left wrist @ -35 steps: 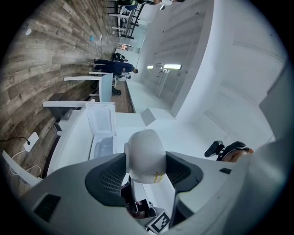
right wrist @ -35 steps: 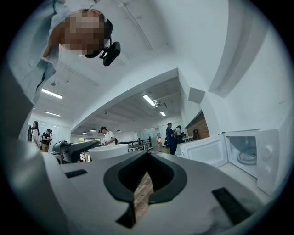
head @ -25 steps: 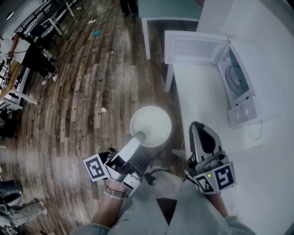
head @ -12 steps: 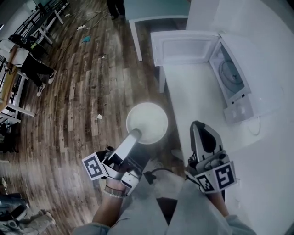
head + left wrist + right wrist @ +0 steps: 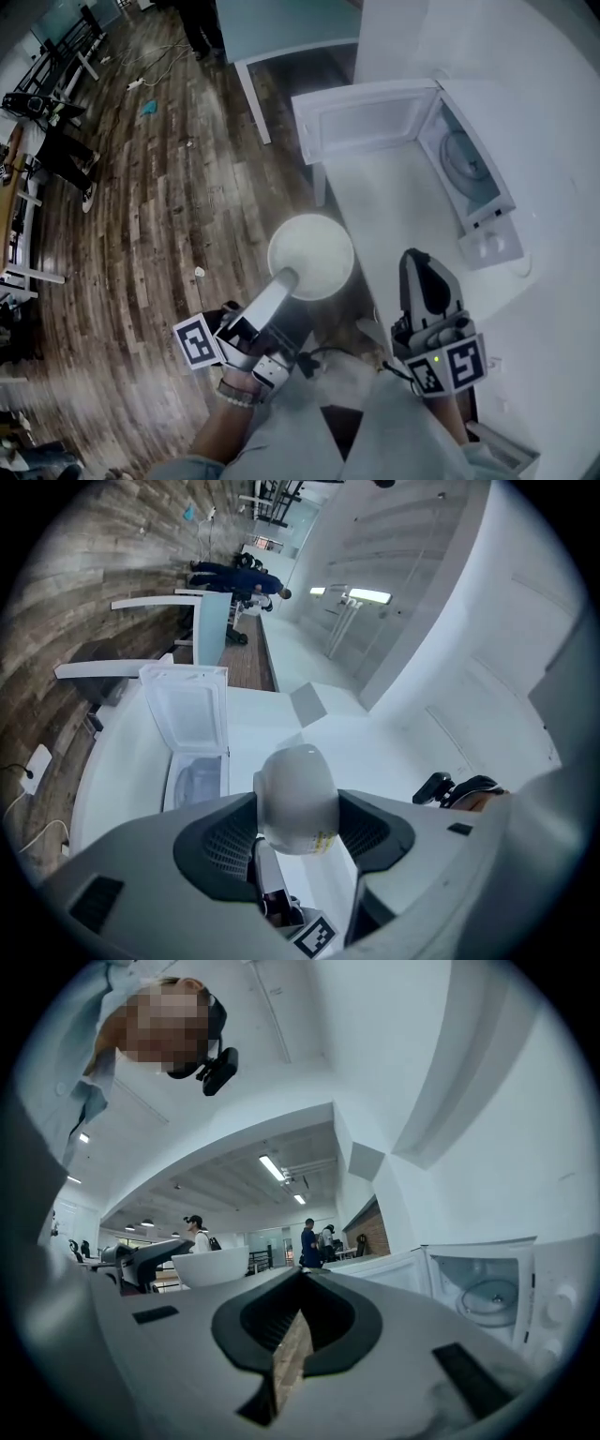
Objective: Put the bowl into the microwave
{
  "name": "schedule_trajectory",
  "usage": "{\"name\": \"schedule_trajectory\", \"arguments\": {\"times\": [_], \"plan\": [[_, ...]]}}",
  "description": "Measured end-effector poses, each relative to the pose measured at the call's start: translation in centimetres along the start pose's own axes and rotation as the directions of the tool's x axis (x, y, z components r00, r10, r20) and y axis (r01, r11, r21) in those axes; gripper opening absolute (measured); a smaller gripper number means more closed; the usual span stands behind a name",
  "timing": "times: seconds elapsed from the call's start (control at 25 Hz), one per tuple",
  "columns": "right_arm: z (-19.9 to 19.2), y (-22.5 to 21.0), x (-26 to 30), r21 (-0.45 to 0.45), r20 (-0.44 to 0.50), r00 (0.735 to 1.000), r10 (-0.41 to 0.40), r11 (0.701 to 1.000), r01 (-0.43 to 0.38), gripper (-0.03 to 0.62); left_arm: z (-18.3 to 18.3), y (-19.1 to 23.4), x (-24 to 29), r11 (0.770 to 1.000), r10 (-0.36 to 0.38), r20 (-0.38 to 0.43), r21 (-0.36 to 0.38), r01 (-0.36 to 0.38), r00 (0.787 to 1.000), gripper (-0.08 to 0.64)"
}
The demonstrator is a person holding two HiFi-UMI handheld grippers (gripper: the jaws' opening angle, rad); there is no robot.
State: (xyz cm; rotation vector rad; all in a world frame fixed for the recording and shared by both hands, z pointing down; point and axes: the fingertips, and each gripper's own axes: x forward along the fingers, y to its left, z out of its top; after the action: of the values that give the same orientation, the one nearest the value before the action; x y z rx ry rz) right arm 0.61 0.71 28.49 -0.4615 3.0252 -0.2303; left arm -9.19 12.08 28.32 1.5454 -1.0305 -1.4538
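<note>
Closest to me, the left claw [image 5: 285,279] is clamped on the rim of the white bowl [image 5: 311,255], its two pads pressed against the bowl's wall, one on each side (the left gripper view shows this plainly). The bowl sits upright with its mouth facing up, and I see nothing in it. It hangs in the air over the wooden floor [image 5: 169,206], just beside the near edge of the white table [image 5: 384,202], so it is not in the microwave yet. To its right, the right claw [image 5: 419,262] has its jaws fully together with nothing between them. It is over the table's edge, pointing forward toward the microwave [image 5: 473,173]. The microwave stands on the table beyond both claws, well apart from the bowl. Its door [image 5: 361,117] is swung wide open toward the floor side, and the glass turntable [image 5: 461,159] shows inside the cavity. The control panel [image 5: 492,246] with its knobs is at the end nearest me. Past the table's far corner stands a second table with a pale blue top [image 5: 281,23] and white legs. Farther off across the floor I see a loose cable [image 5: 155,70], a small blue scrap [image 5: 150,108], and a person [image 5: 66,155] standing at the far left beside some desks.
</note>
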Motion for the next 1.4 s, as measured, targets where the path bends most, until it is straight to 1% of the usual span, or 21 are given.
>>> {"name": "schedule_trajectory", "arguments": {"times": [0.16, 0.24, 0.32, 0.4, 0.6, 0.76, 0.84, 1.0, 1.16, 1.28, 1.4], "plan": [[0.1, 0.5, 3.2, -0.004, -0.003, 0.998, -0.055, 0.998, 0.055, 0.003, 3.2, 0.9, 1.3, 1.000, 0.023, -0.079, -0.010, -0.024, 0.997, 0.255], [-0.1, 0.5, 4.6, 0.000, -0.006, 0.996, -0.092, 0.996, 0.092, 0.003, 4.8, 1.3, 1.9, 0.999, 0.028, -0.113, -0.029, -0.031, 0.993, 0.255], [-0.4, 0.4, 5.8, 0.003, -0.009, 0.991, -0.134, 0.991, 0.134, 0.003, 6.3, 1.6, 2.5, 0.998, 0.026, -0.152, -0.051, -0.035, 0.988, 0.255], [-0.5, 0.6, 7.1, 0.004, -0.007, 0.985, -0.170, 0.985, 0.170, 0.003, 7.7, 1.9, 3.1, 0.998, 0.027, -0.193, -0.058, -0.039, 0.981, 0.255], [-0.7, 0.8, 9.6, -0.003, -0.003, 0.969, -0.246, 0.969, 0.246, 0.003, 10.3, 2.7, 4.6, 0.997, 0.024, -0.295, -0.057, -0.043, 0.955, 0.255], [-0.8, 0.8, 10.6, -0.011, 0.006, 0.949, -0.316, 0.949, 0.316, 0.003, 11.0, 3.8, 5.6, 0.995, 0.014, -0.375, -0.089, -0.050, 0.927, 0.255], [-0.9, 0.6, 10.2, -0.018, 0.006, 0.930, -0.367, 0.930, 0.367, 0.003, 10.8, 4.6, 6.3, 0.991, 0.004, -0.418, -0.120, -0.060, 0.908, 0.255], [-1.0, -0.5, 7.9, -0.023, 0.005, 0.881, -0.474, 0.880, 0.474, 0.003, 9.2, 5.7, 8.2, 0.983, -0.017, -0.504, -0.167, -0.078, 0.863, 0.255], [-1.0, -2.0, 4.7, -0.013, 0.009, 0.826, -0.564, 0.826, 0.564, 0.003, 6.8, 6.3, 10.1, 0.972, -0.050, -0.552, -0.218, -0.085, 0.832, 0.255], [-0.9, -3.2, 2.5, -0.008, 0.017, 0.793, -0.609, 0.793, 0.610, 0.003, 4.5, 6.6, 11.6, 0.967, -0.075, -0.589, -0.242, -0.086, 0.805, 0.255], [-0.7, -4.4, 0.9, -0.007, 0.027, 0.773, -0.633, 0.774, 0.634, 0.003, 2.3, 7.1, 12.7, 0.964, -0.083, -0.617, -0.250, -0.095, 0.783, 0.255]]}}
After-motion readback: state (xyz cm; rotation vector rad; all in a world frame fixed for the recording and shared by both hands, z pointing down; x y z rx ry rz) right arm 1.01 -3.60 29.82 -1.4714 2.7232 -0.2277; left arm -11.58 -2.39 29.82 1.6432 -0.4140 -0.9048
